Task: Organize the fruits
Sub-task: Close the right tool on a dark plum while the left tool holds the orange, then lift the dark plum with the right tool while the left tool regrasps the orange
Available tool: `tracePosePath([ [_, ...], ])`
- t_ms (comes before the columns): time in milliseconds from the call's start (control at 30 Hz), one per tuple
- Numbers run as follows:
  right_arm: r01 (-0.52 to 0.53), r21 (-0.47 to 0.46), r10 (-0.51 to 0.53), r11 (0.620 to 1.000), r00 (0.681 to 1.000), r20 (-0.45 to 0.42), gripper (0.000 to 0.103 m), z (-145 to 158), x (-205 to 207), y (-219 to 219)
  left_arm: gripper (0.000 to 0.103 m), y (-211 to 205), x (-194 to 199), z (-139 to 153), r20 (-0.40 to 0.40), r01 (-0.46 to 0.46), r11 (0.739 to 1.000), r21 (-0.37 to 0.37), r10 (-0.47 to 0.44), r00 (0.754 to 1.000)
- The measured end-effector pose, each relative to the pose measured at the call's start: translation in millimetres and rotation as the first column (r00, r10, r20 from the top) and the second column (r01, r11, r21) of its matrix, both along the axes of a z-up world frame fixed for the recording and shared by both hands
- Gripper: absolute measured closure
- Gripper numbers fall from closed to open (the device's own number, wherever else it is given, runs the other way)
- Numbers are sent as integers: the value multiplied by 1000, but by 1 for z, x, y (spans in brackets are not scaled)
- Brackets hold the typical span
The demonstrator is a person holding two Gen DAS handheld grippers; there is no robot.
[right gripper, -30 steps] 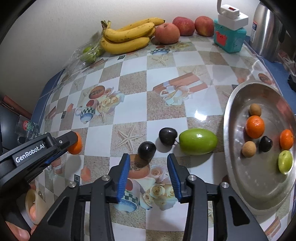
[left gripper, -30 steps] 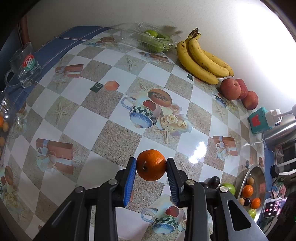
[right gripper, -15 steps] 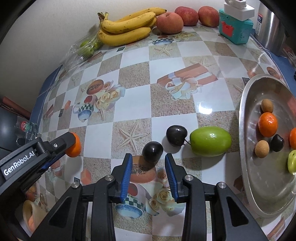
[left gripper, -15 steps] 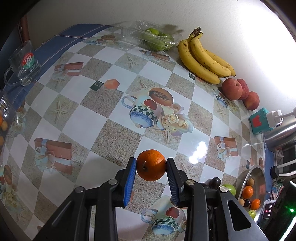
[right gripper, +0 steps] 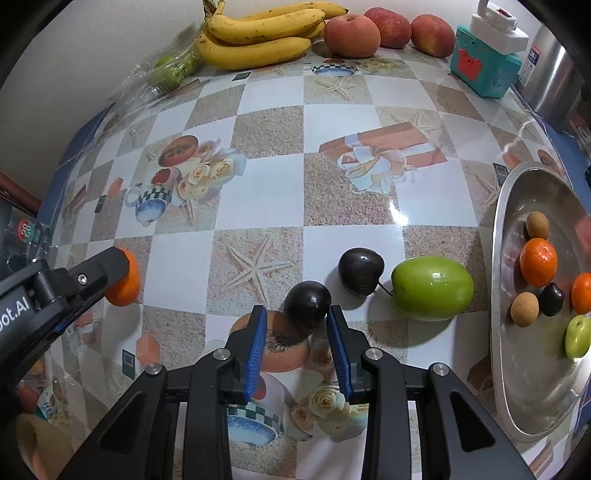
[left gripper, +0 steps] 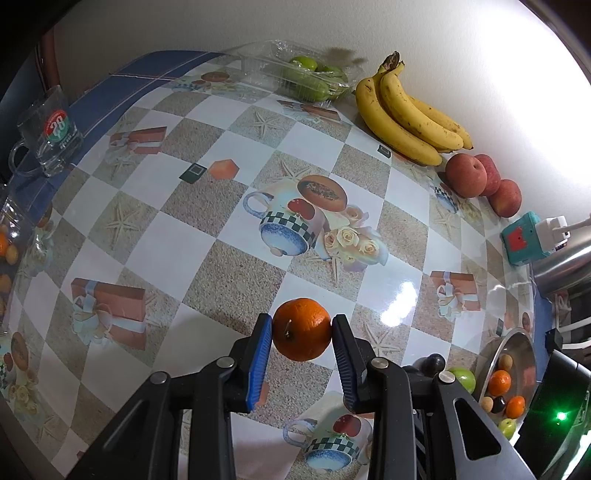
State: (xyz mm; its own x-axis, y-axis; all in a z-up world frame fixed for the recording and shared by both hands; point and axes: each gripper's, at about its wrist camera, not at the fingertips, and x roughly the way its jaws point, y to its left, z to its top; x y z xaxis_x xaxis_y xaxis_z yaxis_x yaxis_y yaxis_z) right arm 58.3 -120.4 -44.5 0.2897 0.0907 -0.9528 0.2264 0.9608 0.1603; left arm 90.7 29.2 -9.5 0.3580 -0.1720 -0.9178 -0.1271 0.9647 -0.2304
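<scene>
My left gripper (left gripper: 302, 328) is shut on an orange (left gripper: 302, 329) and holds it above the table; the orange also shows in the right wrist view (right gripper: 125, 280). My right gripper (right gripper: 295, 317) is open, its jaws on either side of a dark plum (right gripper: 308, 302) that lies on the table. A second dark plum (right gripper: 360, 270) and a green fruit (right gripper: 432, 287) lie just right of it. A steel tray (right gripper: 502, 236) at the right holds several small fruits, also seen in the left wrist view (left gripper: 517, 339).
Bananas (right gripper: 258, 37), peaches (right gripper: 352, 35) and a clear pack of green fruit (left gripper: 306, 75) line the wall. A teal box with a white plug (right gripper: 484, 62) and a steel kettle (right gripper: 554, 74) stand at the back right. A glass mug (left gripper: 51, 133) stands at the far left.
My right gripper has moved forward and lower, so the nearer dark plum now sits between its open jaws. My left gripper still holds the orange and has barely shifted.
</scene>
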Motion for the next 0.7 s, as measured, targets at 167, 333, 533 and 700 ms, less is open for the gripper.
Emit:
tracePosePath([
  [167, -6, -38, 5, 999, 1000, -12, 68, -4, 0, 1, 67, -1, 0, 0, 2, 3, 1000, 12, -3, 1000],
  [333, -19, -75, 18, 997, 1000, -10, 71, -5, 2, 6, 67, -3, 0, 1, 7, 6, 1000, 23, -6, 1000],
  [533, -14, -82, 13, 997, 1000, -7, 77, -5, 2, 4, 67, -4, 0, 2, 10, 11, 999, 31, -11, 1000],
  [700, -9, -70, 9, 997, 1000, -2, 77, -4, -2, 2, 67, -1, 1, 0, 3, 4, 1000, 18, -4, 1000],
])
